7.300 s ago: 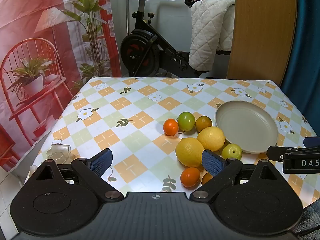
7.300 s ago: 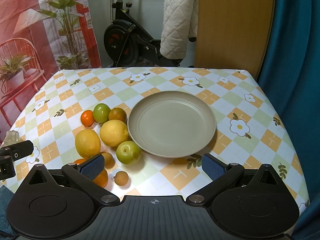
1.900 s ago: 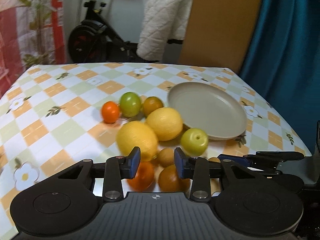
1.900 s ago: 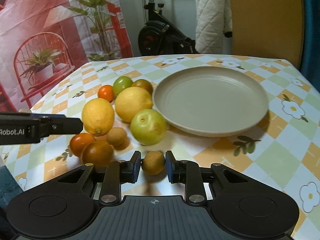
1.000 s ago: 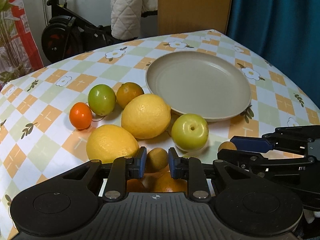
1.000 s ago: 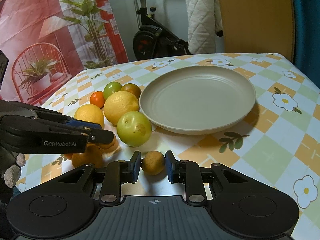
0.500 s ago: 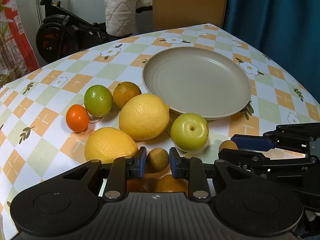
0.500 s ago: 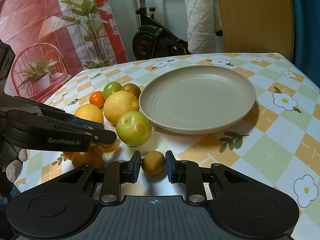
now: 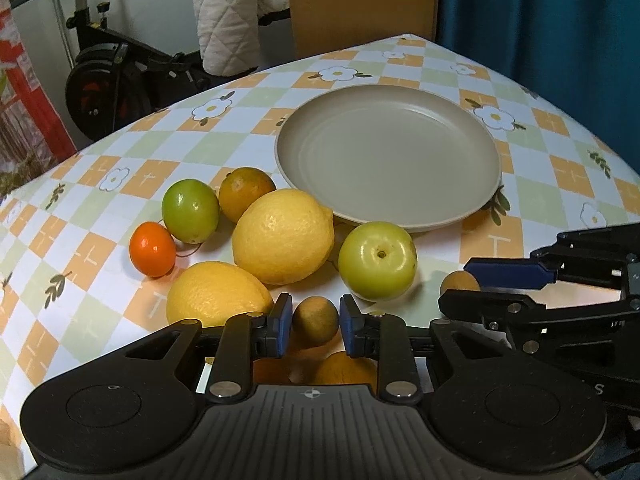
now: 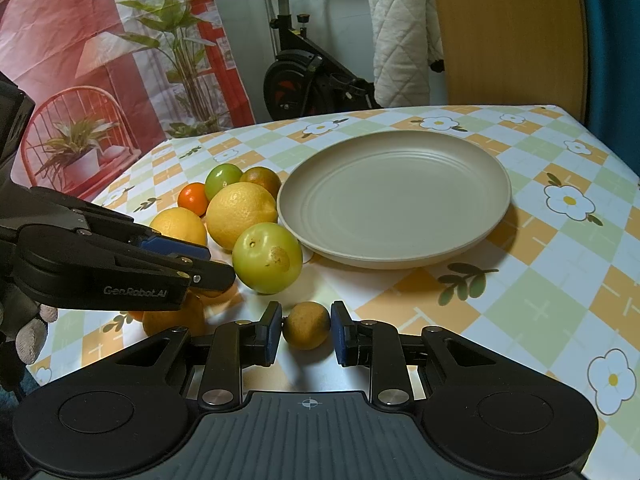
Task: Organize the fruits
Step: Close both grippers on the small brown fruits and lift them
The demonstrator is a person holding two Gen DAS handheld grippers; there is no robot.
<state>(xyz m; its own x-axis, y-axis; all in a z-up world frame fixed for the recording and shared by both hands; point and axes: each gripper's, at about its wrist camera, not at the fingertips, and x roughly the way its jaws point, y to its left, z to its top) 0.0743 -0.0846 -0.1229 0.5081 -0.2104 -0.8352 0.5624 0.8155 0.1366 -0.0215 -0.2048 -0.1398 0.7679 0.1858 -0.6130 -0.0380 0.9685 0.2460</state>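
Observation:
My left gripper [image 9: 312, 322] is shut on a small brownish-yellow fruit [image 9: 316, 321], just above the table, in front of two lemons [image 9: 283, 236] and a green apple [image 9: 377, 260]. My right gripper [image 10: 306, 327] is shut on another small brown fruit [image 10: 306, 325] near the table's front edge; in the left wrist view that fruit [image 9: 459, 282] shows between its fingers at the right. The beige plate [image 9: 452, 208] lies bare behind the fruit, also in the right wrist view [image 10: 472, 240]. An orange tangerine [image 9: 152, 249], a green fruit [image 9: 190, 211] and a dark orange one [image 9: 247, 193] sit at the left.
Two orange fruits [image 9: 344, 370] lie partly hidden under my left gripper. The checked tablecloth [image 10: 540, 280] spreads to the right of the plate. Behind the table stand an exercise bike [image 10: 308, 76], a wooden panel [image 10: 504, 32] and a blue curtain [image 9: 540, 16].
The left view has rolled slightly, so the plate and fruit sit a little differently in the picture. Both grippers keep their small fruits; the right has not moved.

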